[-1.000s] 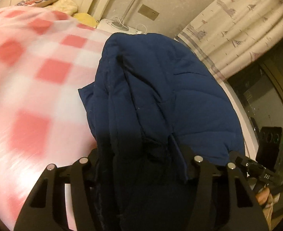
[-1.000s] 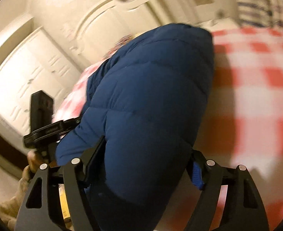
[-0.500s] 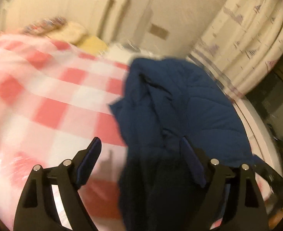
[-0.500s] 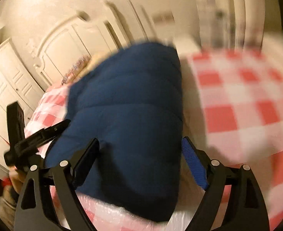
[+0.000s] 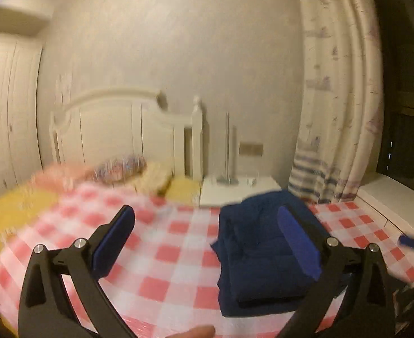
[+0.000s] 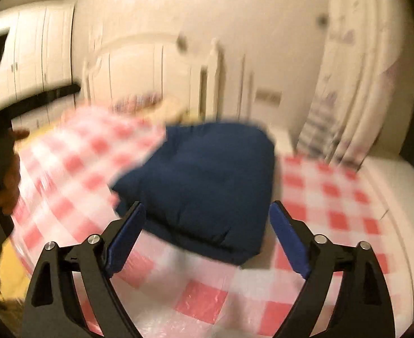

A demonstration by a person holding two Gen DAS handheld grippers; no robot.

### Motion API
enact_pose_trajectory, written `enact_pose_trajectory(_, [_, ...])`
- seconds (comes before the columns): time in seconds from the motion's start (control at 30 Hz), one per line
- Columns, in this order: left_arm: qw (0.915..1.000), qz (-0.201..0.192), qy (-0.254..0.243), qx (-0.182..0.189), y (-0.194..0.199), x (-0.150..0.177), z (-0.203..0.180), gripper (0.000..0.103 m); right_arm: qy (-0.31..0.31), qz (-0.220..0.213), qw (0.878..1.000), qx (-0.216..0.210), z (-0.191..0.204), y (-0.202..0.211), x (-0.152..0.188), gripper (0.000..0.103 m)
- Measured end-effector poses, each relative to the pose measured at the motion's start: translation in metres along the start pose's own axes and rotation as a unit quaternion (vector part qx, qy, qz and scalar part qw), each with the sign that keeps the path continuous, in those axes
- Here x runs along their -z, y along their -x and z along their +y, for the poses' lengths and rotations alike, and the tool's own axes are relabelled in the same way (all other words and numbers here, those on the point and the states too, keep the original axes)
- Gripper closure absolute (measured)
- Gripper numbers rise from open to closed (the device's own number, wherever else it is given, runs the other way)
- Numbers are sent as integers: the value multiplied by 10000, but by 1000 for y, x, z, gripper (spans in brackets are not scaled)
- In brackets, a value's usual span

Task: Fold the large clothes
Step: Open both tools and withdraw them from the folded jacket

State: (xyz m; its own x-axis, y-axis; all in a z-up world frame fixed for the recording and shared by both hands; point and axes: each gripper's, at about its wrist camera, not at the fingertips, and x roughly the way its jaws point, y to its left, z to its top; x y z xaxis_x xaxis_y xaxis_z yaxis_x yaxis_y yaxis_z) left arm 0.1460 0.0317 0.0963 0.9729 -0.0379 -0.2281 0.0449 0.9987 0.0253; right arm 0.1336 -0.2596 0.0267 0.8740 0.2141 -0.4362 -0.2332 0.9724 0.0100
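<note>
jacket [image 6: 204,186] folded, beyond opening jaws, untouched

A home bedroom: a bed [image 5: 178,253] under a red-checked cover, a white headboard [image 5: 116,129], pillows [image 5: 156,178], a printed curtain [image 5: 333,112] at right, wardrobe doors [image 5: 6,112] at left.
</note>
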Motion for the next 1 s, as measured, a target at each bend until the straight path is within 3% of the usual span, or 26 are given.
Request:
enact_pose_trajectory(0.1, [9991,-258,-329,87,35,-8,-20,2,-121,-464,9988,94,-6,38,-9,9])
enact_pose_trajectory(0.2, [9990,-84,-420,101,48,6,-37,2,-209,-782,9965,231,-9,61,-11,6])
enact_pose_trajectory(0.5, [9959,669,-588,129,37,63,-64,2,-434,-477,9965,535,-6,58,17,6])
enact_pose_trajectory(1.0, [9964,746,-367,141,32,73,-44,2,-129,-215,9985,489,20,44,24,6])
